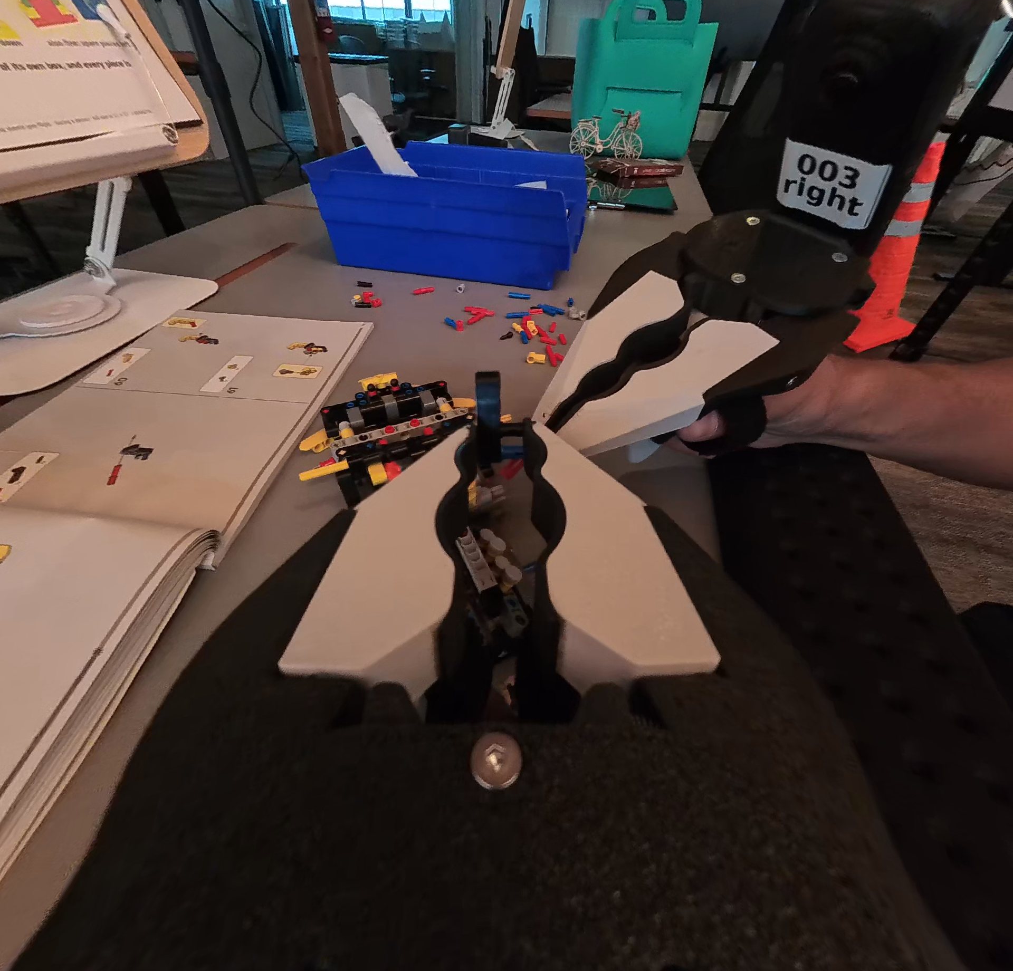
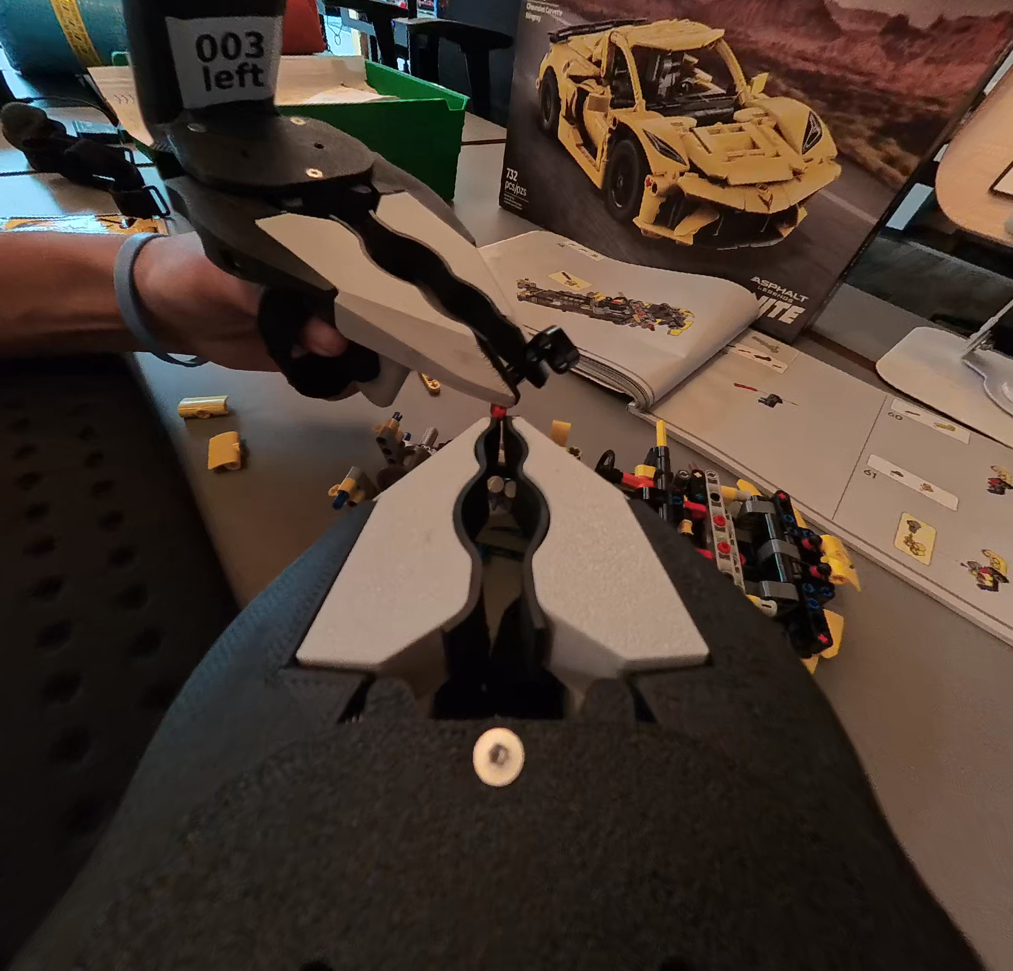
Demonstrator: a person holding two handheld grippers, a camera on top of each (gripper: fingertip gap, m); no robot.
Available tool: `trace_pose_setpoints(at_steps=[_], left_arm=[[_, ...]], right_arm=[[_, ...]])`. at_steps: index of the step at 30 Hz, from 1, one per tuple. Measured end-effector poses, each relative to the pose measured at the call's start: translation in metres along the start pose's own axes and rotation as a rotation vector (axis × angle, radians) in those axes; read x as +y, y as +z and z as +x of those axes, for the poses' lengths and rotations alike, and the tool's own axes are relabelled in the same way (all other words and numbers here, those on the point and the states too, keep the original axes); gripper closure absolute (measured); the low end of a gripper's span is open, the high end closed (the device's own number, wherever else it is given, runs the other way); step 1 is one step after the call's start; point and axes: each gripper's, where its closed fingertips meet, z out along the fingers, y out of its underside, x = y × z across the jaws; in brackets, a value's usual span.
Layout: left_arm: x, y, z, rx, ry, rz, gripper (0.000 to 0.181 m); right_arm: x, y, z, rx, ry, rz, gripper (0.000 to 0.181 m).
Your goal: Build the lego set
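Grey surface [image 1: 263, 281] runs under everything. At 1 o'clock in the right wrist view stands the set's box [image 2: 712, 123], a yellow car pictured on it; open instruction booklet [image 1: 164, 451] lies flat at 9 o'clock in the left wrist view, blue bin [image 1: 449, 216] at 12. Partly built chassis [image 1: 394, 429], black beams with yellow, red and blue pins, sits on the surface beside the booklet, just beyond the left claw's tips. Loose red, blue and yellow pins [image 1: 521, 325] scattered between chassis and bin. Left claw [image 1: 496, 435] pressed nearly together, pinching a small black connector piece [image 1: 488, 396] that stands up past the tips. Right claw [image 2: 500, 424] pressed together on a thin red axle [image 2: 498, 412], only its end showing; the two claws' tips nearly meet above the surface. Judgement: axle is about to be mated with the connector. Both parts light, rigid, smooth plastic; apt to twist or pop out of a pinch if pushed off-line. Best to hold the connector across its flat sides, leaving its hole clear, and the axle near mid-length. Chassis looks stiff, but protruding pins could snap off; grip it by the long beams.
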Motion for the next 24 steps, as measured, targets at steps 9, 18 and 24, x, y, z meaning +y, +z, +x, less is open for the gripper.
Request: trace_pose_setpoints(at_steps=[9,18,24], left_arm=[[-0.01,-0.012,-0.018,-0.043,-0.055,0.052,0.165],[0.0,-0.007,-0.02,-0.055,-0.027,0.0,0.164],[0.001,-0.006,-0.016,-0.049,-0.006,-0.011,0.164]], right_arm=[[-0.01,-0.006,0.001,-0.035,0.063,0.075,0.181],[0.035,-0.061,0.023,-0.064,0.019,-0.131,0.181],[0.087,-0.111,0.04,-0.175,-0.045,-0.473,0.181]])
